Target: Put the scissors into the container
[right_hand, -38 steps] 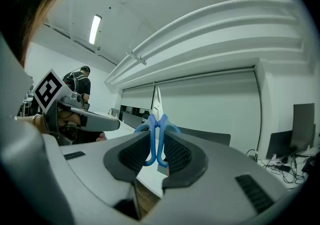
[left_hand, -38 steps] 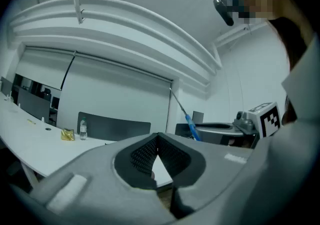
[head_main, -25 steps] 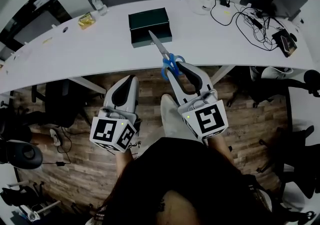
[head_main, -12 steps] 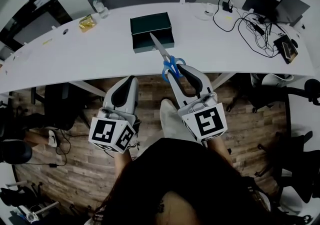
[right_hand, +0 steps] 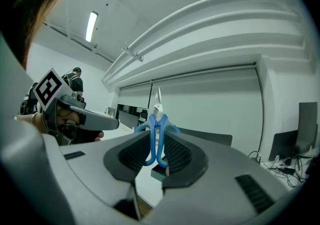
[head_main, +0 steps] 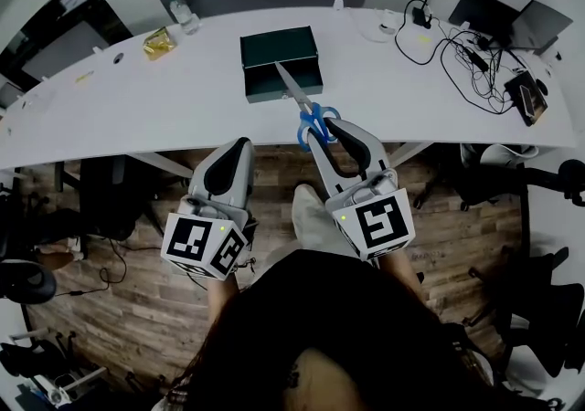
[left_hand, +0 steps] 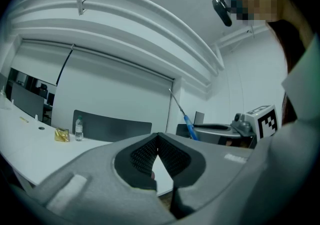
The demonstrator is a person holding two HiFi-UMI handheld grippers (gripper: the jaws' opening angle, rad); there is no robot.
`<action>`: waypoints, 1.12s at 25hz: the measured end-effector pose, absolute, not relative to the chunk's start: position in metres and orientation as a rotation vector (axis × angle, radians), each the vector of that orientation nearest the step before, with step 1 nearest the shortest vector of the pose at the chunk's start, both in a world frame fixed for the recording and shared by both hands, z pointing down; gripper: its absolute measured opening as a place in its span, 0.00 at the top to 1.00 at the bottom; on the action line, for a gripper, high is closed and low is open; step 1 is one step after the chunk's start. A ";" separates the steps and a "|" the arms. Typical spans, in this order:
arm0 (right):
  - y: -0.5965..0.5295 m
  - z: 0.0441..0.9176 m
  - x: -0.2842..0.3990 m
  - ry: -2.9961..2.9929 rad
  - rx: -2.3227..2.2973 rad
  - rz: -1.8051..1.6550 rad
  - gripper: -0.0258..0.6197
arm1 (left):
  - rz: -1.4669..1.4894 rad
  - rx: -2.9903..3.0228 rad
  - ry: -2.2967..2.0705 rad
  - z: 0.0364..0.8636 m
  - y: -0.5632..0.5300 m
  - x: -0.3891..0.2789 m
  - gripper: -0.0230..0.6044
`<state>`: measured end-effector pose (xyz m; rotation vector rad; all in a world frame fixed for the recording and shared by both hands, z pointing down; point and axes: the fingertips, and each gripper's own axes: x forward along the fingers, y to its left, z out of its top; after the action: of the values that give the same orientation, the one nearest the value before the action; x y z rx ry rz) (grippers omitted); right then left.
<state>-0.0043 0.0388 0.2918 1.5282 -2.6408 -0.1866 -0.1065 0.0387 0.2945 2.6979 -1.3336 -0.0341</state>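
Since the earlier frame both my claws have slid up the head view toward the white table [head_main: 137, 99], and the blade tip of the scissors [head_main: 302, 106] now lies over the front edge of the dark green container [head_main: 274, 42] in the upper middle of the picture instead of just short of it. My right claw [head_main: 327, 131] is clamped on the blue handles, its pads pressing the two loops from either side, with the silver blades pointing away from me and up the frame. The scissors are not in the container: they hang in the air above the table's near edge, only the tip overlapping the box. My left claw [head_main: 236, 149] sits to the left of the right one, below the table edge, over the wooden floor; its pads meet at the tips with nothing between them. A water bottle [head_main: 180, 9] and a yellow packet [head_main: 158, 40] stand at the table's upper left, and a tangle of cables [head_main: 448, 44] lies at the upper right.
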 end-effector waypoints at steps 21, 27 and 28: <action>-0.031 0.301 -0.016 -2.597 1.512 -0.178 0.82 | -0.019 2.683 -1.315 0.297 -0.030 -0.117 0.95; -0.052 0.303 -0.020 -2.584 1.507 -0.186 0.82 | -0.017 2.683 -1.306 0.299 -0.052 -0.121 0.95; -0.056 0.304 -0.020 -2.580 1.511 -0.175 0.82 | -0.015 2.683 -1.303 0.299 -0.056 -0.120 0.95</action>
<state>-0.0200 -0.0561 0.3043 1.5115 -2.5799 -0.1748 -0.1202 -0.0561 0.2990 2.6835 -1.3032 -0.0152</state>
